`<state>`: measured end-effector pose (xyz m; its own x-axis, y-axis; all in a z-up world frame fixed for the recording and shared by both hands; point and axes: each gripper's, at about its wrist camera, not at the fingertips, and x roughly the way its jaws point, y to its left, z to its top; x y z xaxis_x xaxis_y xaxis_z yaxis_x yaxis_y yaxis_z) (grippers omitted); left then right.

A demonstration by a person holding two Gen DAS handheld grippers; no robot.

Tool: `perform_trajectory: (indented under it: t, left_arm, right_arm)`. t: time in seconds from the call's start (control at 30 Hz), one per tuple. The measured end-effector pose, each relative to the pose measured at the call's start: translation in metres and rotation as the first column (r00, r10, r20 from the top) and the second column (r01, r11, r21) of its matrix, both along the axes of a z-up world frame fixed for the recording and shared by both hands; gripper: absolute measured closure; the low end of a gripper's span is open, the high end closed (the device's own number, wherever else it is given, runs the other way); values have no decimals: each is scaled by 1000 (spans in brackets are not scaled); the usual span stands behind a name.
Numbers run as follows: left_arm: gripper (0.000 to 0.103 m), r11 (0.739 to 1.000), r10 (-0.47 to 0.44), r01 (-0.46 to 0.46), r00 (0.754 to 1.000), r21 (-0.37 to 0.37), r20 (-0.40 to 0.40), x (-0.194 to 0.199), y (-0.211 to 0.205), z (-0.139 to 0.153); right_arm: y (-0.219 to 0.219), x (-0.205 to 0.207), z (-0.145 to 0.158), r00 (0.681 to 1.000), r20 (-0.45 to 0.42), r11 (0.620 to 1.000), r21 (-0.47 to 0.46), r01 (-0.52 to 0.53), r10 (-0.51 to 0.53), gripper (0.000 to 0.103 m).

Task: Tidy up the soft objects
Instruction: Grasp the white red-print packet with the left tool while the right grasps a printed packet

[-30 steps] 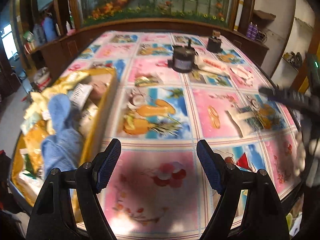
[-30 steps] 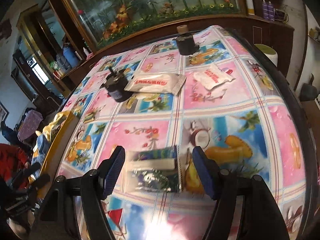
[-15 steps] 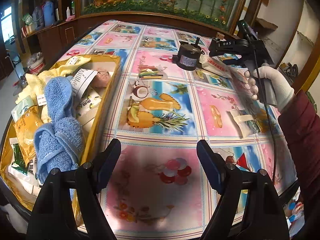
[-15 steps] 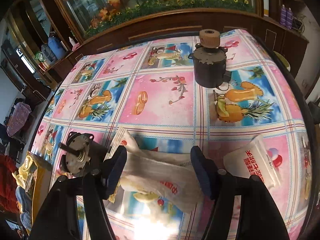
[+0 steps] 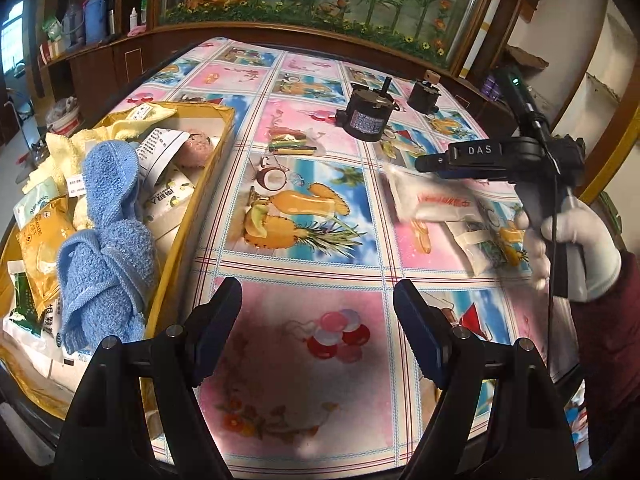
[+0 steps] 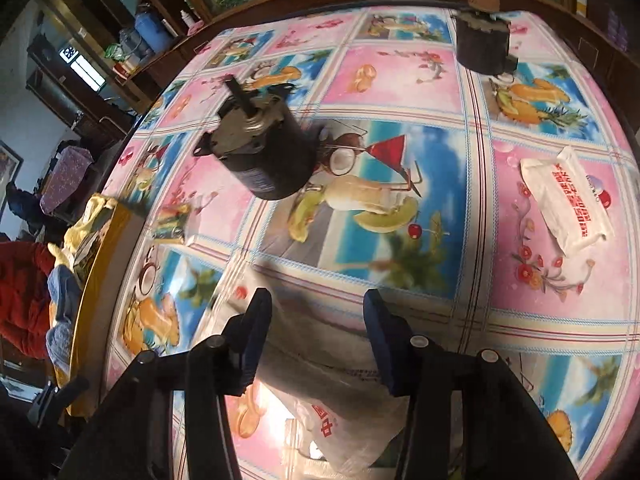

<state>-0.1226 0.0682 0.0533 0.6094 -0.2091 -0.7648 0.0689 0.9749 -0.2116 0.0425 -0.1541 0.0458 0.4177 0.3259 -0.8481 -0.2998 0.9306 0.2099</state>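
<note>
Right gripper (image 6: pixel 318 332) has just been closing its jaws around a white plastic packet with red print (image 6: pixel 340 408), lifted clear of the tablecloth (image 5: pixel 304 340) in the left wrist view (pads look pressed on it, though blur hides the contact). Left gripper (image 5: pixel 318 312) wide open, empty, low over the cloth. Yellow box (image 5: pixel 192 208) at the left holds a blue towel (image 5: pixel 108 240) and pouches. Second white packet (image 6: pixel 568 200) lies flat; black motor (image 6: pixel 268 152) nearby

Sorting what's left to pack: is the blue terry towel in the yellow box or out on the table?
In. The blue terry towel lies crumpled inside the yellow box, atop packets, left of the tablecloth.
</note>
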Motion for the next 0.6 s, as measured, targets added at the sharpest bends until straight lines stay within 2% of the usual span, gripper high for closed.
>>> perform_trajectory:
  t: [0.07, 0.13, 0.17, 0.23, 0.27, 0.3, 0.37, 0.4, 0.47, 0.53, 0.6]
  left_arm:
    - [24, 1000, -1, 1, 1000, 0, 4, -3, -1, 1]
    - [24, 1000, 5, -5, 1000, 5, 7, -6, -1, 1]
    - [24, 1000, 7, -7, 1000, 1, 7, -7, 0, 2]
    - [24, 1000, 15, -15, 1000, 6, 12, -10, 1, 4]
    - [24, 1000, 19, -20, 1000, 14, 15, -12, 2, 6]
    - [24, 1000, 21, -21, 1000, 20, 16, -13, 3, 7]
    - [24, 1000, 19, -19, 1000, 3, 8, -15, 8, 7]
    - [24, 1000, 18, -18, 1000, -16, 2, -15, 10, 6]
    - [24, 999, 6, -6, 1000, -50, 6, -16, 13, 6]
    - [24, 997, -2, 3, 1000, -73, 19, -18, 13, 6]
    - [24, 995, -10, 13, 1000, -95, 26, -20, 12, 6]
  right_arm:
    - [13, -21, 24, 996, 85, 999, -21, -32, 34, 55]
    - [34, -44, 62, 981, 168, 994, 43, -103, 95, 55]
    - [47, -58, 83, 965, 219, 984, 75, -162, 142, 55]
    - [80, -90, 126, 908, 318, 937, 130, -326, 272, 54]
    - [93, -102, 140, 883, 342, 910, 146, -388, 322, 48]
    - [106, -114, 153, 862, 358, 890, 145, -432, 359, 44]
    - [111, -130, 165, 845, 382, 886, 120, -447, 375, 41]
    - [106, -130, 164, 848, 381, 891, 116, -439, 368, 41]
    - [85, -116, 150, 884, 340, 922, 99, -373, 321, 41]
    - [55, -88, 122, 932, 297, 973, 38, -227, 206, 41]
    - [31, -55, 86, 964, 242, 994, -25, -107, 110, 41]
